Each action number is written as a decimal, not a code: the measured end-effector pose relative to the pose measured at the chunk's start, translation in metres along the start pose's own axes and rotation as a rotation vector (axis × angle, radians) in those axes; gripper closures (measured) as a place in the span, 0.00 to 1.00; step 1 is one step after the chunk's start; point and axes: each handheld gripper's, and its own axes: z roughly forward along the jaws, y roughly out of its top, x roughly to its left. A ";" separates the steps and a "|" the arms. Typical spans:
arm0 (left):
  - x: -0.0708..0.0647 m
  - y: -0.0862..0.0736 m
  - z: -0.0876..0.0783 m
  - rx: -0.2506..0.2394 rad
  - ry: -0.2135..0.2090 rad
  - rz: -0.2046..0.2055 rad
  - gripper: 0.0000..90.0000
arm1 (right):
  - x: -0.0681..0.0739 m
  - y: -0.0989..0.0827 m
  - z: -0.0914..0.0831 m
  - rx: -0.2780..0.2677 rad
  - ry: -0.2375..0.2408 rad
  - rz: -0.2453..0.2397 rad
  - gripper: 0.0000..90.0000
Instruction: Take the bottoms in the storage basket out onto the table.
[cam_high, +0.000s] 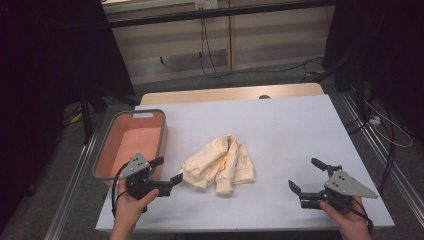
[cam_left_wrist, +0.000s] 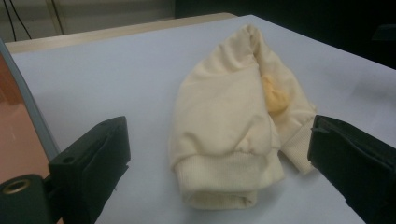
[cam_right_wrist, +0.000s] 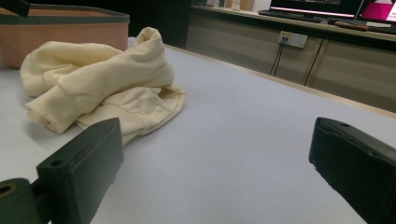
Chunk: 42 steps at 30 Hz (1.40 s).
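A crumpled cream garment (cam_high: 220, 162) with ribbed cuffs lies in the middle of the white table (cam_high: 280, 120). My left gripper (cam_high: 167, 170) is open at the garment's left edge, and in the left gripper view the garment (cam_left_wrist: 233, 116) lies between and just beyond the spread jaws, a ribbed cuff nearest. My right gripper (cam_high: 307, 175) is open near the table's front right, well to the right of the garment and touching nothing. In the right gripper view the garment (cam_right_wrist: 100, 79) lies ahead at the left.
An empty orange bin with a grey rim (cam_high: 131, 142) stands at the table's left edge, just behind my left gripper; the bin (cam_right_wrist: 60, 32) sits behind the garment. Cables trail on the floor (cam_high: 215, 65) beyond the table. Bare tabletop spreads right of the garment.
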 end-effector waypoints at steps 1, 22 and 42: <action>0.000 -0.001 -0.001 -0.001 0.001 0.001 0.06 | 0.000 0.000 0.000 0.000 0.001 0.000 0.03; 0.007 -0.010 -0.012 -0.076 0.016 -0.009 0.05 | 0.002 0.001 0.001 0.003 0.006 -0.010 0.03; 0.011 -0.013 -0.016 -0.097 0.016 -0.013 0.05 | 0.002 0.001 0.001 0.003 0.007 -0.010 0.03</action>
